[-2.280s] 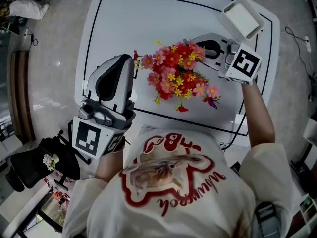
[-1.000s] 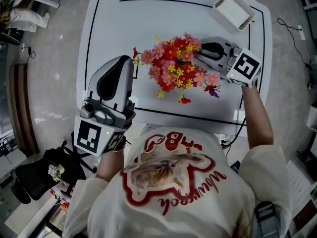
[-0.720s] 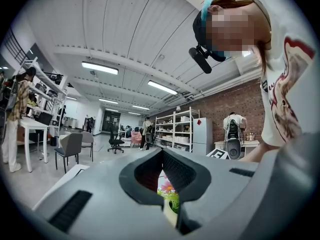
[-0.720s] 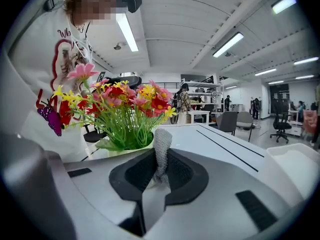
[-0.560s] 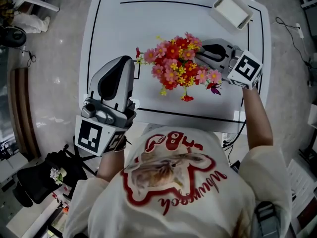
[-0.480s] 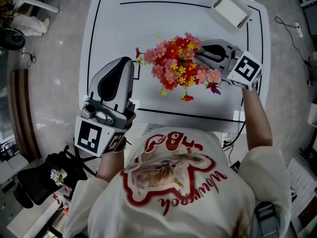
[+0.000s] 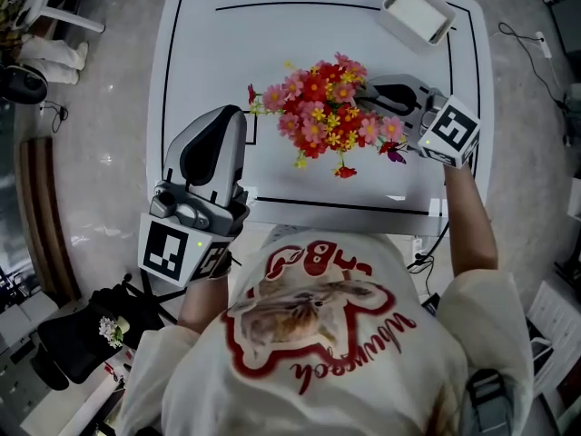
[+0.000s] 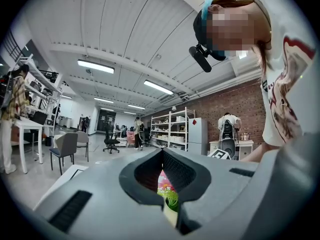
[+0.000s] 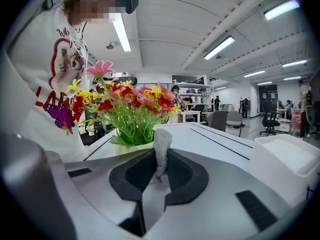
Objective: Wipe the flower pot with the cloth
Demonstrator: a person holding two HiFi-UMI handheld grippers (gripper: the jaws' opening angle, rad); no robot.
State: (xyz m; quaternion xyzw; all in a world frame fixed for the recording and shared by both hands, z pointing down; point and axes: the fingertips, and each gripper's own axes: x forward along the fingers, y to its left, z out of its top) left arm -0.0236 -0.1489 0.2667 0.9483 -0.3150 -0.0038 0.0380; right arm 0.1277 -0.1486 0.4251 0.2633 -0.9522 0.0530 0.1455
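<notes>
Flower pot (image 9: 131, 148), pale cream & round, sits near ctr of the white counter w/ black lines (image 7: 209, 53). In the head view we can't see it: it's hidden under its bunch of red, pink & yellow artificial flowers (image 7: 322, 116). The right gripper view puts the pot left of ctr, just beyond the fingers.

Our right gripper (image 7: 365, 91) comes in from the right of the head view, tips at the edge of the blooms. Its fingers pinch a strip of grey knit cloth (image 9: 161, 146) that stands up btw them. The cloth overlaps the pot's right edge in that view; touching or not, we can't tell.

Our left gripper (image 7: 236, 114) hangs lower left of the flowers, apart from them, near the counter's front edge. Its fingers stand only a thin slit apart w/ nothing btw them, blooms showing through.

A white rectangular tray (image 7: 416, 12) lies at the counter's upper-right corner, well apart from the pot.
</notes>
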